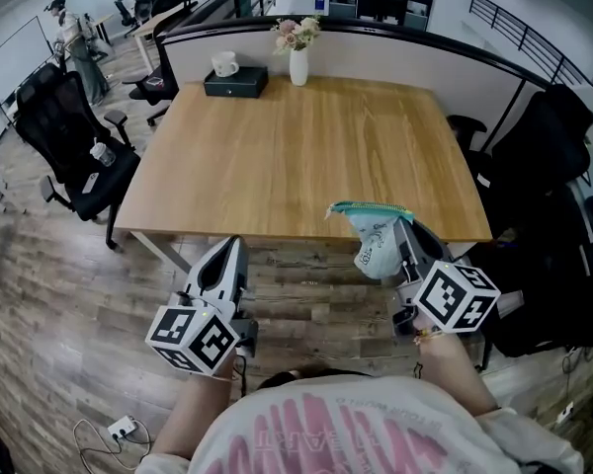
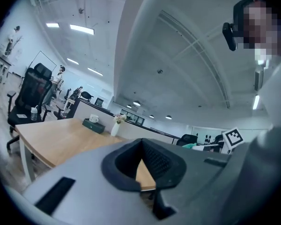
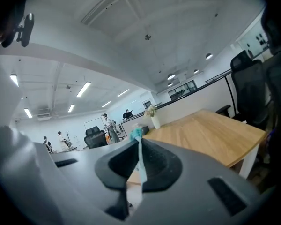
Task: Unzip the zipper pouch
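Underfoot, floor (image 1: 40, 265): grey-brown wood planks, worn-looking, running under everything.
Worktop (image 1: 306, 156): broad pale wood slab with a fine straight grain and a square front edge, on white legs.
Partition (image 1: 376, 52): low light panel with a dark top rail, curving along the worktop's far side.
Office chairs: one black mesh chair (image 1: 69, 136) beside the worktop's left end, a second dark chair (image 1: 549, 166) hard by its right end.
Left gripper (image 1: 232, 243): grey plastic body with a marker cube, held in front of the worktop's near edge; jaws closed together with nothing between them.
Right gripper (image 3: 139, 161): same build, at the near right part of the edge; jaws clamped on the pouch's teal strip.
Zipper pouch (image 1: 376, 245): soft white bag with grey print, crumpled, hanging from the right jaws in the air at the worktop's near edge.
Zipper (image 1: 371, 209): teal band along the pouch's top, lying level; whether it is zipped I cannot tell.
Black box (image 1: 235, 83): flat and rectangular, at the far edge, well apart from the pouch.
Vase (image 1: 297, 66): slim and white with pale flowers (image 1: 296, 33), just right of the box.
Mug (image 1: 224, 63): white, standing on the box.
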The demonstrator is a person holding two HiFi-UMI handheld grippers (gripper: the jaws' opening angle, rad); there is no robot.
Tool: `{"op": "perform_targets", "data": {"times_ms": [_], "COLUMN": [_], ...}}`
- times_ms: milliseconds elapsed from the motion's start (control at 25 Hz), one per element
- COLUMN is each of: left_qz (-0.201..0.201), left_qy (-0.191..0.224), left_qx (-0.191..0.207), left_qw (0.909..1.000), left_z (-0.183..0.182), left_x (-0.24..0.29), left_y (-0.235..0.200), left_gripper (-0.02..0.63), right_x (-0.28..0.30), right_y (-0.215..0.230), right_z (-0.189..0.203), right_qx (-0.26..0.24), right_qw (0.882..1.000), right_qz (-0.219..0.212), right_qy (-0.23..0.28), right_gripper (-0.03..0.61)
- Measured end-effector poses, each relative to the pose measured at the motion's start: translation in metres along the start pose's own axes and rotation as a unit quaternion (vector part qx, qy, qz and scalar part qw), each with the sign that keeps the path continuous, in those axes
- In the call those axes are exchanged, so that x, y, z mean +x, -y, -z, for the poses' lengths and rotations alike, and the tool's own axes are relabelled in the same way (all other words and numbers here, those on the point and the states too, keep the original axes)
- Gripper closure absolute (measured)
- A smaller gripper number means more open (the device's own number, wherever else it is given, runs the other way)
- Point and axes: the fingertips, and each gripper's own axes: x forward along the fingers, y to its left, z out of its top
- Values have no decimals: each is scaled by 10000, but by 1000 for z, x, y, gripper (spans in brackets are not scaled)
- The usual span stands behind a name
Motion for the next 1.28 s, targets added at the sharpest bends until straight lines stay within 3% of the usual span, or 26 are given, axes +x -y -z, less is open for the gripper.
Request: {"op": "perform_targets", "data": {"times_ms": [400, 1280], "left_qz": [-133, -88], "left_qy": [-192, -254], "left_qx": [17, -78], "left_qw": [9997, 9996], "left_z": [6, 13], "left_x": [2, 10], "left_y": [-11, -16], "left_gripper": [614, 614], "right_x": [-1, 9], "right_y": [22, 20], "right_z": [4, 8], "right_qx": [157, 212], "right_qw": [9989, 9992], "right_qz": [447, 331], "right_qy": [10, 17], "right_gripper": [572, 572]}}
